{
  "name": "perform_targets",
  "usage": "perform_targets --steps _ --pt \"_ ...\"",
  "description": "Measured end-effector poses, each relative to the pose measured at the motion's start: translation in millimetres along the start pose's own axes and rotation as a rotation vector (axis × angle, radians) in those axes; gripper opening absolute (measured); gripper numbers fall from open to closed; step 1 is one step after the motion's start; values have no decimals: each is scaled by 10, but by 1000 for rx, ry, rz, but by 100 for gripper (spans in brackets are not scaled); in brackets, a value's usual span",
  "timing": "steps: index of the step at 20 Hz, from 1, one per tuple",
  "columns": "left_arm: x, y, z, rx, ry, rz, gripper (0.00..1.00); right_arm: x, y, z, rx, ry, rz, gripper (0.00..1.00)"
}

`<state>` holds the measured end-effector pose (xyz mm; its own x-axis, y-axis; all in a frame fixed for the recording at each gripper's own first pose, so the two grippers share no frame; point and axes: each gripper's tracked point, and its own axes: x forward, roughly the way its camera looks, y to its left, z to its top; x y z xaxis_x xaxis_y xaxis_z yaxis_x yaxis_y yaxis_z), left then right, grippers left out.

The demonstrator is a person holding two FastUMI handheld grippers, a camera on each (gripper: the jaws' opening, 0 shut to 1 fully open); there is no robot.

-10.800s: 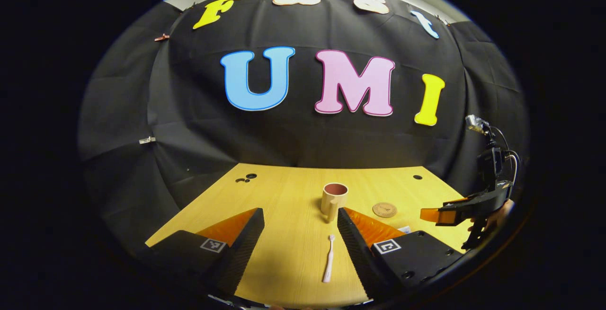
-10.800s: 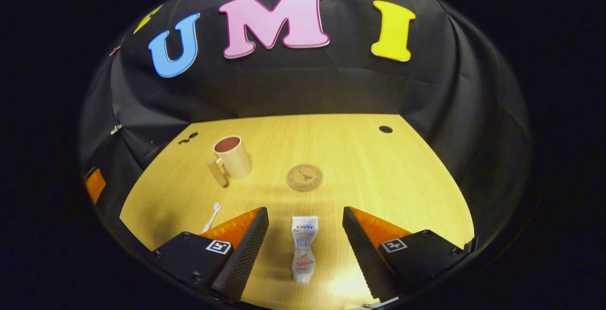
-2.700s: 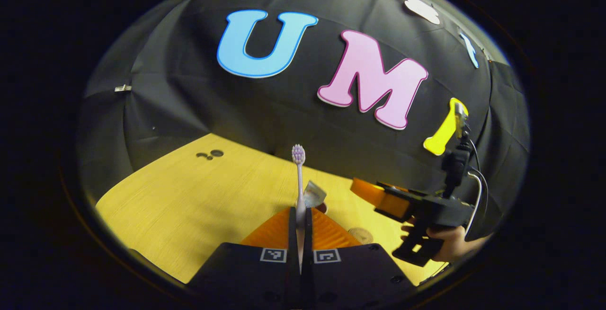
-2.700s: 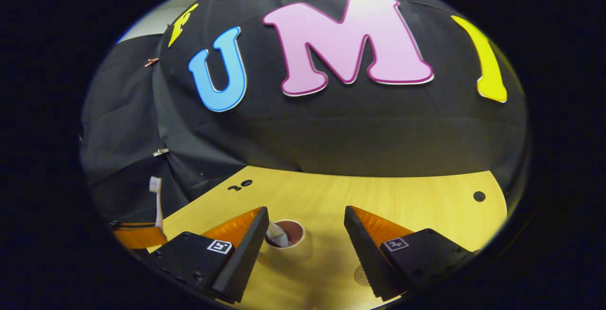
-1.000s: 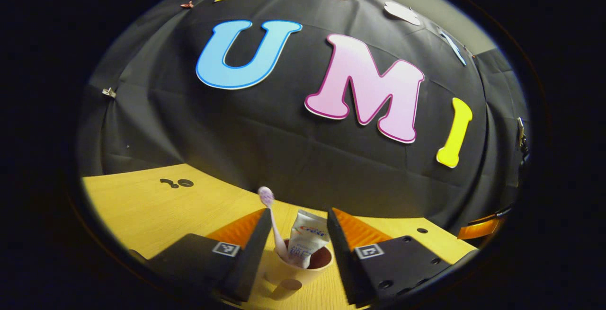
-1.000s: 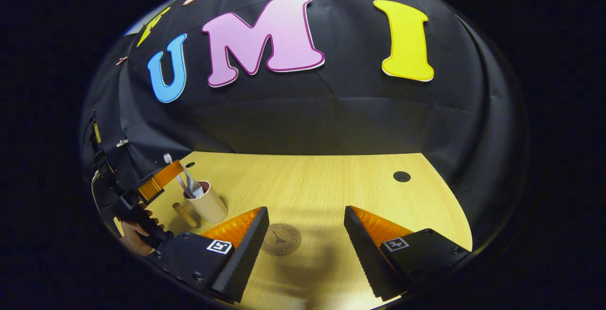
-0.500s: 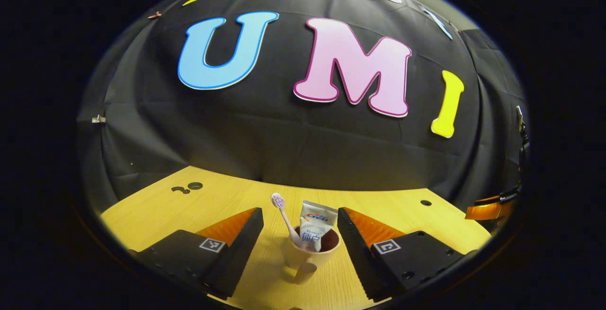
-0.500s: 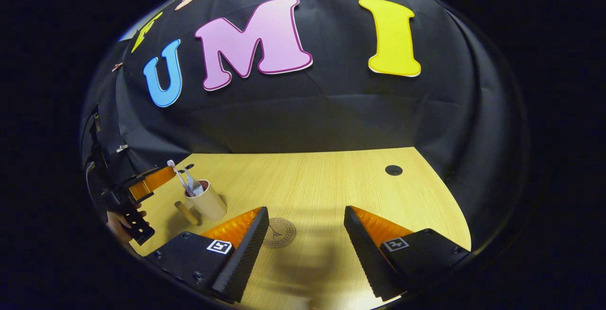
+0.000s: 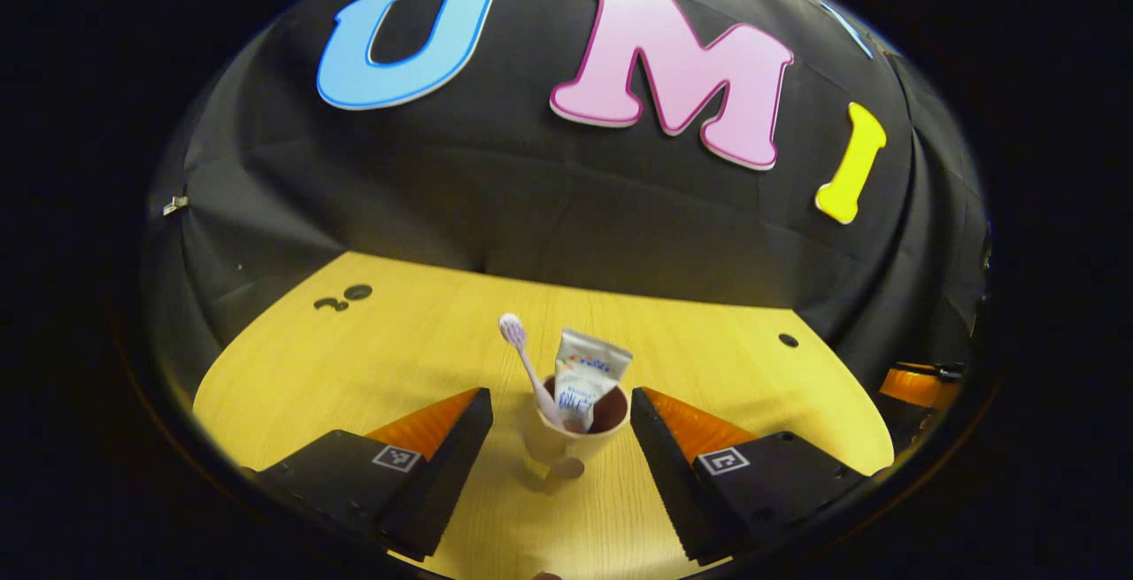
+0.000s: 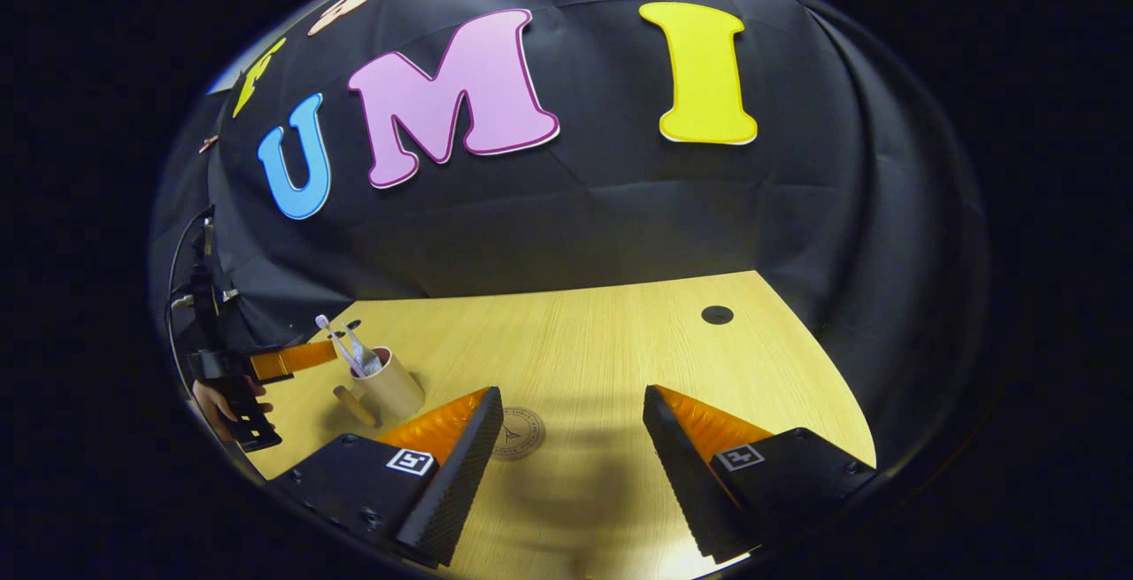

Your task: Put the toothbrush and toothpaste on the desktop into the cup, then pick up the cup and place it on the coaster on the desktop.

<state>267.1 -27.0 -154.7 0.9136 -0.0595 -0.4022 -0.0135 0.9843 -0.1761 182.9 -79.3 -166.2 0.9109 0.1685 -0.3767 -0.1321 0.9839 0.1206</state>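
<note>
From my station, the left gripper (image 9: 560, 416) had its jaws spread wide, w/ the cup (image 9: 575, 432) standing upright on the desktop (image 9: 372, 359) just ahead of and between the fingertips, nothing pinched. The cup's handle pointed back toward the jaws. Inside the cup I saw the toothbrush (image 9: 528, 369), bristle end up and leaning toward the left finger's side, and the toothpaste (image 9: 584, 378) tube beside it, standing w/ its flat crimped end up, on the right finger's side. The surface was light yellow wood-grain; past the cup, off beyond the left finger, sat a small dark hole w/ a squiggle-shaped mark (image 9: 343, 297), and beyond the right finger another small dark hole (image 9: 788, 340). Black cloth (image 9: 531, 208) draped the booth behind and to both sides of the table. In the right gripper view, the right gripper (image 10: 571, 429) was also spread, holding nothing, over bare wood. The coaster (image 10: 516, 432), round and brownish w/ a dark motif, lay flat just inside the left finger's tip, partly hidden by that finger. Farther out past the left finger I could make out the cup, w/ brush and paste sticking up, and the other gripper close beside it, held by a hand (image 10: 217, 403); cup and coaster were apart. A dark hole marked the wood well ahead of the right finger. Cables hung by the cloth near that hand.
</note>
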Motion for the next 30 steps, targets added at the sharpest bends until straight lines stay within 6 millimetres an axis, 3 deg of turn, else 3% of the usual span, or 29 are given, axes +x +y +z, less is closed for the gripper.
perform_targets --steps 4,9,12,18,21,26,27,28,30 --pt "113 61 -374 22 197 5 97 -81 -149 45 2 -6 -17 98" --pt "361 125 -681 49 367 20 97 -166 -599 -16 66 -2 -105 98" --pt "484 129 -786 59 448 30 98 -259 -915 -55 92 -4 -163 98" --pt "598 96 -833 160 595 22 96 -363 -1283 -118 124 3 -247 98" --pt "654 37 -870 229 665 -2 91 -404 -1350 -110 143 0 -272 98" --pt "688 -11 -894 295 752 -31 71 -468 -1374 -61 148 -14 -292 98" --pt "689 -11 -894 303 761 -30 75 -479 -1380 -58 145 -16 -296 98" --pt "680 -3 -907 308 772 -30 69 -500 -1383 -57 141 -16 -298 98" --pt "669 16 -977 302 801 -24 65 -526 -1381 -82 131 -10 -300 98"
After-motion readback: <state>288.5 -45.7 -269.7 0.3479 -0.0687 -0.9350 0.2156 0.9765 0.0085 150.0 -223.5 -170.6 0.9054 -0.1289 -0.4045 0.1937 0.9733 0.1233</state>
